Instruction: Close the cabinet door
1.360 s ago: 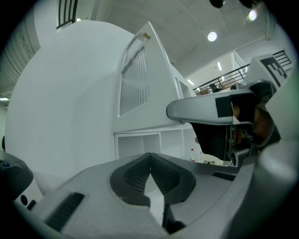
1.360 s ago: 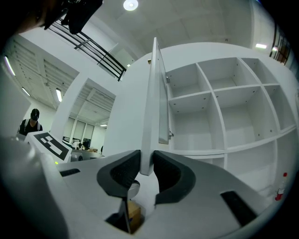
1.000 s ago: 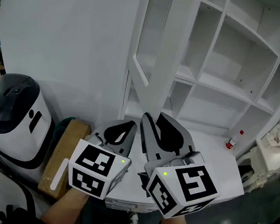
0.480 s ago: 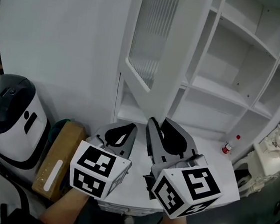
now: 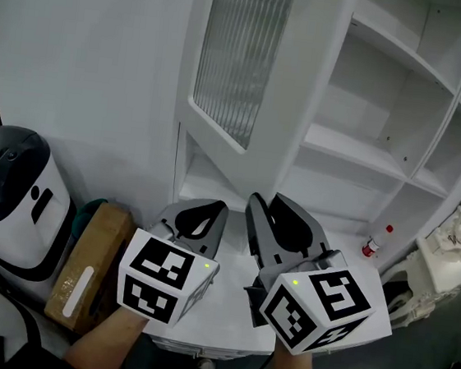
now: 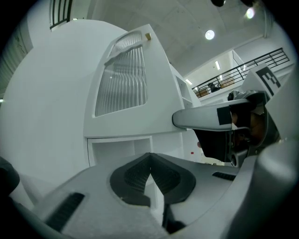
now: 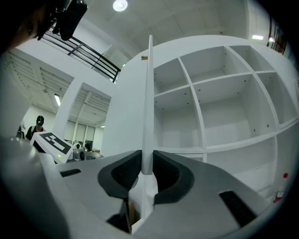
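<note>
Here the door (image 5: 240, 65) stands open, swung out from the cabinet (image 5: 367, 145) with its ribbed pane turned to the left and its thin edge toward the camera. Its lower edge is clamped by the right gripper (image 5: 266, 202); in the right gripper view the door (image 7: 149, 93) is seen edge-on between the pads of the right gripper (image 7: 147, 163), which are pressed against both faces. The left gripper (image 5: 209, 209) is held just beside it, jaws brought together on nothing, as is shown in the left gripper view (image 6: 150, 158).

The step in hand is judged to be the swing toward the shelves. It is best done by following the arc of the hinge, so that the panel is not twisted in the clamp. The grip should be released before the pads are caught between door and frame, and the last part finished with a push on the face.

Nothing is seen between the door and the open shelves. A red-capped bottle (image 5: 376, 237) is set on the ledge (image 5: 345, 263) well to the right, likely outside the swing. A cardboard box (image 5: 85, 262) and a white-and-black appliance (image 5: 11, 188) are placed on the left, away from the path.
</note>
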Available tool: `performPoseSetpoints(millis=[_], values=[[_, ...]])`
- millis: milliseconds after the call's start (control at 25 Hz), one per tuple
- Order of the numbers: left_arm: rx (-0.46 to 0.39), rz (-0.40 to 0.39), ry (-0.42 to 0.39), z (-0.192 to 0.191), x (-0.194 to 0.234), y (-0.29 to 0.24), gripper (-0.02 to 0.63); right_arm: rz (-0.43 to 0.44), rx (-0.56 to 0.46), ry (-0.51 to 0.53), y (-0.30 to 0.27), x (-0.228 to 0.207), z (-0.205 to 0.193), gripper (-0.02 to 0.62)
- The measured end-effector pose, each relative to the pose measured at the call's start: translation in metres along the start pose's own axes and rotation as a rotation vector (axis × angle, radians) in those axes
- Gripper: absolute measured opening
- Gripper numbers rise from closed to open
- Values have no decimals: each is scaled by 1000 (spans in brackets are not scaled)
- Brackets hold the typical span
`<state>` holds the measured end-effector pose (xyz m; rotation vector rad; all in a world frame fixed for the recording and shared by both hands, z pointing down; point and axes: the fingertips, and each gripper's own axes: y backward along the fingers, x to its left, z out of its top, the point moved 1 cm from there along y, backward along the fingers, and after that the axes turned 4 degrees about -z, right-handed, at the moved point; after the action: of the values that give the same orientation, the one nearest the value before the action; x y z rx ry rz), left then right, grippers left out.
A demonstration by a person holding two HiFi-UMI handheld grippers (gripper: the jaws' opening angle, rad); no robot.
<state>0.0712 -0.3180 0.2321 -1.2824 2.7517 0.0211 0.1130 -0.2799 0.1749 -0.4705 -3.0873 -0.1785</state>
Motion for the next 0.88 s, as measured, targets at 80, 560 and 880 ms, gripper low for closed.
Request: performPoseSetpoints(millis=[80,560,880], values=[[-4,4,-2,2,-1,-8,12,10,1,-3,-1,-9,0,77],[-23,13,-15,17,-2,-40,11,32,4,-12,-12,-52,-3,87],[-27,71,-9,20,1,-65,11,77,-2,-9,-24,-83,-6,91]])
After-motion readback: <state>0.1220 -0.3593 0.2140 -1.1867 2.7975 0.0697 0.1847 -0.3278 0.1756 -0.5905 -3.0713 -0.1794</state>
